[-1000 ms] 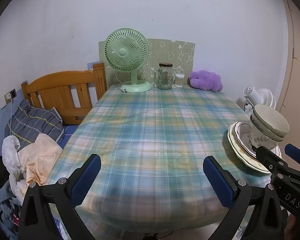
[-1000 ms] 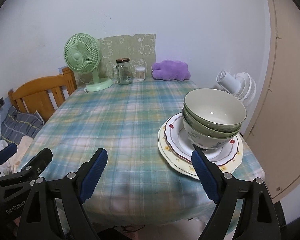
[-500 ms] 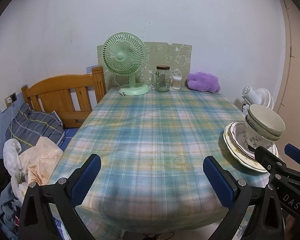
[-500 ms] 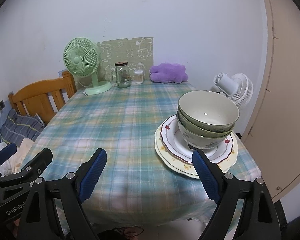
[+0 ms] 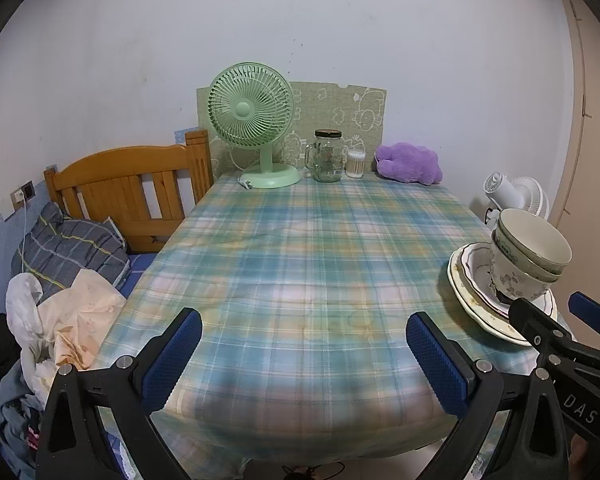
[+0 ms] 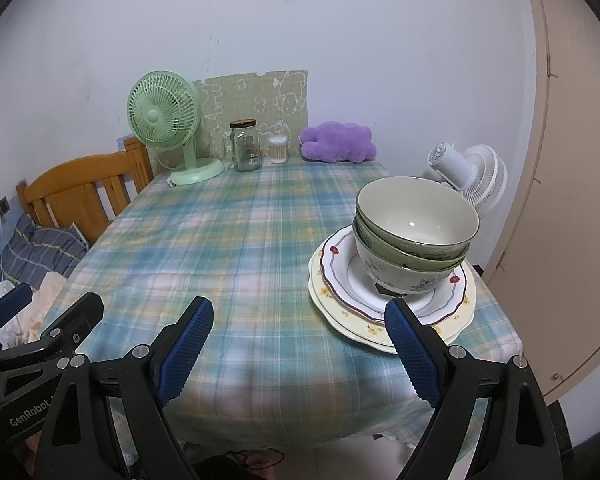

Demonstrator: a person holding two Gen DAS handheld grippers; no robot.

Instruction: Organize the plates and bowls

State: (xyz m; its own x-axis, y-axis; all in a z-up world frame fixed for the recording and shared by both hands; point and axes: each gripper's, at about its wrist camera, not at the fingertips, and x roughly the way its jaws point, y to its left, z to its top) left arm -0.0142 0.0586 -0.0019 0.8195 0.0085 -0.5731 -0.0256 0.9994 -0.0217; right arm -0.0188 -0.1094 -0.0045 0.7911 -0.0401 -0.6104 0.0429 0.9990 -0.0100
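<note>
Stacked bowls (image 6: 416, 232), green-rimmed on a floral one, sit on stacked plates (image 6: 340, 280) near the table's front right corner. The stack also shows in the left wrist view, bowls (image 5: 528, 252) on plates (image 5: 466, 284). My right gripper (image 6: 300, 344) is open and empty, held above the table's front edge, its right finger just in front of the plates. My left gripper (image 5: 304, 352) is open and empty over the front edge, left of the stack.
The table has a plaid cloth (image 5: 300, 248). At its back stand a green fan (image 5: 256, 120), a glass jar (image 5: 328, 156), a cotton swab tub (image 5: 356, 164) and a purple plush (image 5: 408, 162). A wooden headboard (image 5: 132, 184) and bedding lie left. A white fan (image 6: 468, 172) stands right.
Both grippers drew back slightly from the table, then settled near where they began. The bowls and plates have not moved. Both grippers stayed open.
</note>
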